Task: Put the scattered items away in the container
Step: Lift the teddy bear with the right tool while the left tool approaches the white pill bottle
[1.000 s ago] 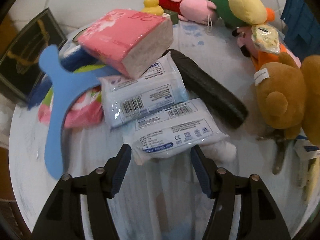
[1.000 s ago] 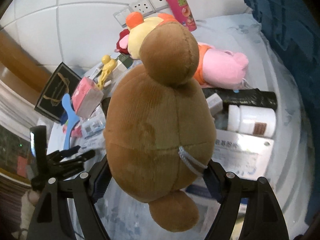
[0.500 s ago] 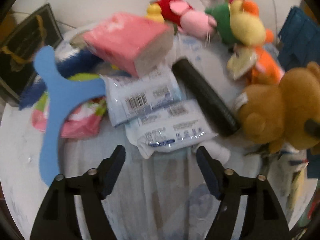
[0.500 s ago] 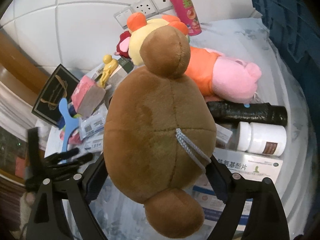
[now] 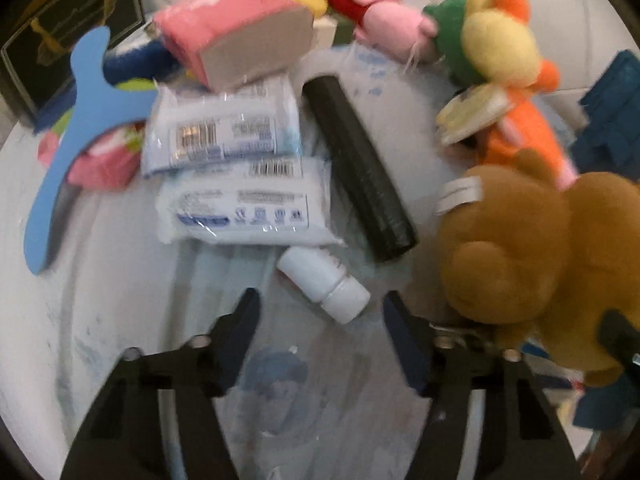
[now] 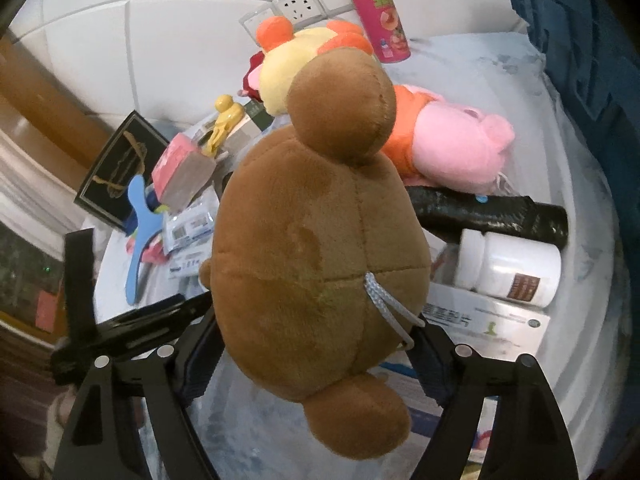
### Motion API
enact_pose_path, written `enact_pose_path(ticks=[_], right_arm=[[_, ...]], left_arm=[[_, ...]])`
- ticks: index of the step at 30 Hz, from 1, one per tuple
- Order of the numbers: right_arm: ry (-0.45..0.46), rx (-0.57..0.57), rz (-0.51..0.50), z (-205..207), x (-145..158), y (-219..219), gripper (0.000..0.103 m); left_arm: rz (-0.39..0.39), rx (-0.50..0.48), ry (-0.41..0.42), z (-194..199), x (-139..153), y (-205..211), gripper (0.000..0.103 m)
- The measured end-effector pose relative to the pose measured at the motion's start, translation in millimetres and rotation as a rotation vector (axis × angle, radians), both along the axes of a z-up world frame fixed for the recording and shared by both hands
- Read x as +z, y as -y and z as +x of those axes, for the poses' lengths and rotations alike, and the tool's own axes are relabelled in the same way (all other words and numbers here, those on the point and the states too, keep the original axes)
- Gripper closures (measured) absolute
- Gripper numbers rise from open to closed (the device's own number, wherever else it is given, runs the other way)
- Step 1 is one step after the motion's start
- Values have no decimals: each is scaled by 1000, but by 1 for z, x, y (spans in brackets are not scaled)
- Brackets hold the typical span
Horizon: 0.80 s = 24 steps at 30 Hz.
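Pringles can (image 6: pixel 376 12) (right wrist view only)

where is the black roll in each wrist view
Left wrist: the black roll lies in the middle, running from upper left to lower right, right of the two white packs.
Right wrist: the black roll lies at right, mostly level, below the pink plush and above a white bottle.
Shared landmark: the brown plush, at lower right in the left view, centre in the right view, held between the right gripper pads.
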State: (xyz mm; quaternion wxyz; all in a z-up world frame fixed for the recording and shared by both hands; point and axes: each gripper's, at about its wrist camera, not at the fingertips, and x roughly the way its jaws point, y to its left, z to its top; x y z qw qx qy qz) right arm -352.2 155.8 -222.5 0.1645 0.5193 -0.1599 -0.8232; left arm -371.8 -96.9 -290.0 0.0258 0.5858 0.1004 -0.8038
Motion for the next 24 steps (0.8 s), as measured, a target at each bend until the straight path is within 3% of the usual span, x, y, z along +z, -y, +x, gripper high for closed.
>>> enact_pose_path(ticks=[3, 5, 12, 14, 16, 24], right_arm=[[9, 28, -7, -3, -6, -8, 21], [5, 52, -12, -5, -8, -8, 22], [-29, 67, -27, -15, -10, -7, 16], [-43, 60, -27, -18, -11, -5, 20], [-68, 60, -6, -17, -3, -1, 26], [-180, 85, 52, 11, 46, 19, 29]], left_arm=[[-113, -19, -42, 4, -2, -14, 86], [-124, -18, -43, 9, -2, -15, 93], [-138, 6, -59, 19, -6, -5, 94], [-130, 0, -70, 21, 1, -4, 95], [-132, -7, -107, 29, 16, -4, 97], [-127, -48, -262, 62, 95, 7, 97]])
